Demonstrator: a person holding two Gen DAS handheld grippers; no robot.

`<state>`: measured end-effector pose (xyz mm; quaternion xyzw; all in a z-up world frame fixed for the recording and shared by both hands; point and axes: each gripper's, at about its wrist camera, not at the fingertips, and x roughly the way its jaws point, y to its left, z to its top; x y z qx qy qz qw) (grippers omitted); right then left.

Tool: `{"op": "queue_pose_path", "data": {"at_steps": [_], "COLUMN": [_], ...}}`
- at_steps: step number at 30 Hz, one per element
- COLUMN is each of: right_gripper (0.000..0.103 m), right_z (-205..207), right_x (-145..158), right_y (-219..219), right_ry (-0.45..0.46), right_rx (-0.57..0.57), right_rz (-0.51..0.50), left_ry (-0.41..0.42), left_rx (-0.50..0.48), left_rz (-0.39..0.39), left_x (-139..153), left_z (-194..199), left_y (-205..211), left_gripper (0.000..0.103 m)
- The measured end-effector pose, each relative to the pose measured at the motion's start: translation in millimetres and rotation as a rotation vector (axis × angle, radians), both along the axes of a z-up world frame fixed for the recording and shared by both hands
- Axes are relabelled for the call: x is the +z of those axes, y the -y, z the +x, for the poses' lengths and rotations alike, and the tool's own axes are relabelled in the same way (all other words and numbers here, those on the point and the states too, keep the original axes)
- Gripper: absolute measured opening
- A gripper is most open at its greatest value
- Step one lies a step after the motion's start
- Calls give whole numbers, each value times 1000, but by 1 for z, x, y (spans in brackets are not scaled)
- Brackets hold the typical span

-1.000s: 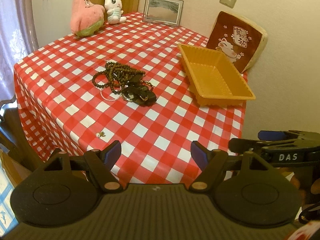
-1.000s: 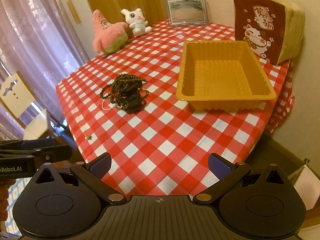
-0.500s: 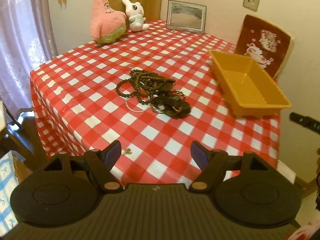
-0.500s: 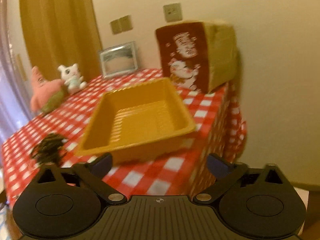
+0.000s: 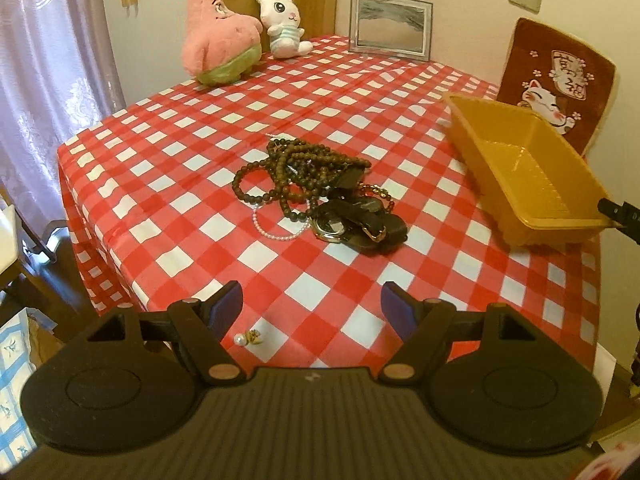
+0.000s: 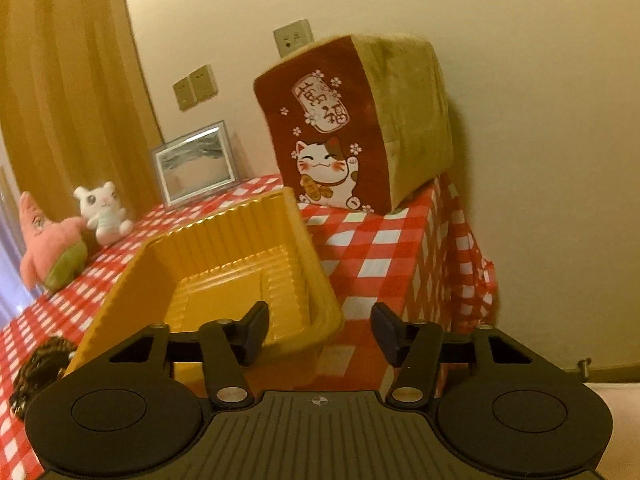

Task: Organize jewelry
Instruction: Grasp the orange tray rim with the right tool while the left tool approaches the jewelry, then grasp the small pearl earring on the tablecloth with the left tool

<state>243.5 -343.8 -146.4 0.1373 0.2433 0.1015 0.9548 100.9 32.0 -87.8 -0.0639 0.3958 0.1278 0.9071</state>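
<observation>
A pile of jewelry (image 5: 316,188) lies mid-table on the red checked cloth: dark bead strands, a pearl bracelet (image 5: 276,232) and a watch with a dark strap (image 5: 352,224). A small pearl earring (image 5: 248,337) lies near the front edge, just ahead of my open, empty left gripper (image 5: 312,306). An empty orange tray (image 5: 532,184) sits at the right. In the right wrist view my open right gripper (image 6: 320,330) straddles the tray's near right corner (image 6: 320,308), left finger inside the rim. The pile's edge (image 6: 40,364) shows at far left.
A pink starfish plush (image 5: 216,44), a white rabbit plush (image 5: 282,28) and a picture frame (image 5: 390,24) stand at the table's back. A toast-shaped cat cushion (image 6: 352,128) leans on the wall behind the tray. The table's right edge (image 6: 432,264) drops off beside the tray.
My right gripper has swung right and down to the tray's near corner, its jaws narrower than before. My left gripper has moved closer to the front edge, over the earring.
</observation>
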Motion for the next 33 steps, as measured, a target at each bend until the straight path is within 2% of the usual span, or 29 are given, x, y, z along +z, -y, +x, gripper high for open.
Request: {"op": "queue_pose_path", "data": {"at_steps": [2, 9, 13, 16, 20, 25, 30, 33], "right_gripper": [49, 42, 27, 6, 4, 4, 4, 5], "right_z": [9, 29, 33, 35, 35, 27, 18, 12], "right_x": [-5, -20, -22, -19, -11, 1, 12, 16], "right_y": [0, -3, -10, -11, -20, -33, -58, -73], "right_ry": [-4, -17, -12, -7, -15, -30, -21, -18], "right_rx": [2, 16, 37, 42, 80, 107, 212, 269], "right_rz": [20, 77, 72, 66, 4, -1, -25, -31], "left_ry": [-3, -17, -22, -24, -26, -26, -45, -49], "left_rx": [9, 22, 21, 19, 19, 29, 18, 27], "left_rz": [2, 4, 4, 5, 9, 0, 15, 9], "left_x": [-2, -8, -11, -13, -16, -22, -31, -36], "left_z": [3, 9, 11, 9, 6, -1, -8, -11], "left_y": [-1, -4, -5, -6, -7, -12, -14, -18], "left_gripper": [74, 73, 73, 72, 70, 64, 59, 52]}}
